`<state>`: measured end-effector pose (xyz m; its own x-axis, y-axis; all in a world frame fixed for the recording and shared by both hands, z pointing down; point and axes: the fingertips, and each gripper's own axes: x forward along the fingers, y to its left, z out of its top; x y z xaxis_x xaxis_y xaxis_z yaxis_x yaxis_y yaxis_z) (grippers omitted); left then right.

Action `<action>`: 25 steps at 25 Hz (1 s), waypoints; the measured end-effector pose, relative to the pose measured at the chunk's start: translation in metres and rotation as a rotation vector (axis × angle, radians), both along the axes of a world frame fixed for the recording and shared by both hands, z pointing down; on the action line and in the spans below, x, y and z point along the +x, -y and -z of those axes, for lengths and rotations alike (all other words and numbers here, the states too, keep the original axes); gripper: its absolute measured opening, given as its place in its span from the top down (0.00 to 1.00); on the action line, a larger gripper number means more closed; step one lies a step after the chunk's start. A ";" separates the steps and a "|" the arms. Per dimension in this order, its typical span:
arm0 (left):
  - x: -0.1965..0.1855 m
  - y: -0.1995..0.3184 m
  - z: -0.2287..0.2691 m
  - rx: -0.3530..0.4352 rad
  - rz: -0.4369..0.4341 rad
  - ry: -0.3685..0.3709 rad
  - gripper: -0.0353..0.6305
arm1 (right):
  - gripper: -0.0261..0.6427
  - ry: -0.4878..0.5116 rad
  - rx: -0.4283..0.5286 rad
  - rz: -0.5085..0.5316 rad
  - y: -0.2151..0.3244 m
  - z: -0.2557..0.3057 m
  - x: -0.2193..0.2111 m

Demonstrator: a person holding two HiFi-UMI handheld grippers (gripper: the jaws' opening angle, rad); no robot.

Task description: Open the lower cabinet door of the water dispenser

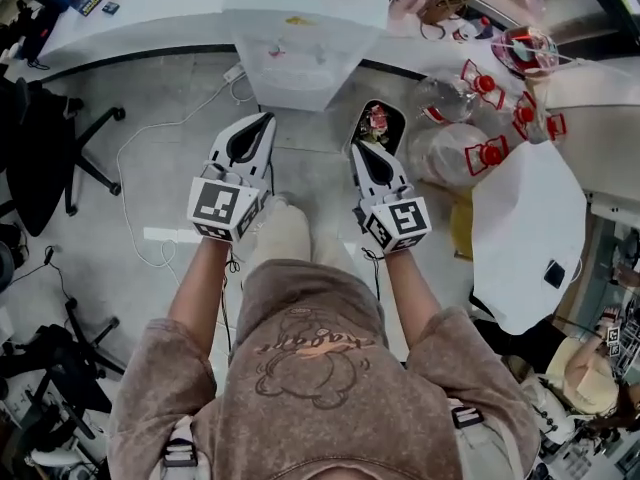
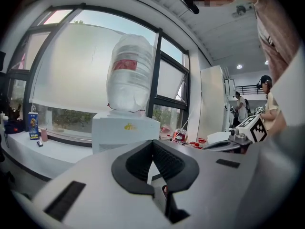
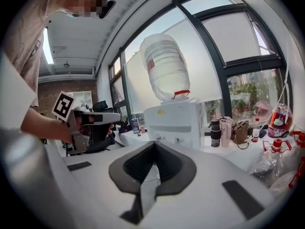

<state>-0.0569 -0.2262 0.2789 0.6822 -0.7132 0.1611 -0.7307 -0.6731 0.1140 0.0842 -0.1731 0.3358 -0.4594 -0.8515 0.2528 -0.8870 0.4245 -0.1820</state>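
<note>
Hovering near, left claw (image 1: 262,128) is closed and empty. Far centre, well apart, the dispenser (image 1: 305,48) stands on the floor against the counter (image 1: 150,18). Right claw (image 1: 365,153) is closed and empty too. The low door is out of view. Closed tips could slip off its edge, or a wide swing could knock the bottles (image 1: 445,148) at right.

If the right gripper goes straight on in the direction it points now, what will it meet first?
Most likely the front of the white box-shaped water dispenser. The right gripper, jaws together, aims at it with nothing seen between, though the gap is hard to judge.
</note>
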 end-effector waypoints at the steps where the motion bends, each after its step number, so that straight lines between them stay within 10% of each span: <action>1: 0.001 0.004 -0.010 0.001 0.003 -0.008 0.93 | 0.95 0.003 0.005 0.001 0.004 -0.011 0.001; 25: 0.023 0.059 -0.261 0.115 -0.030 -0.033 0.93 | 0.95 0.055 0.149 0.000 0.077 -0.273 0.015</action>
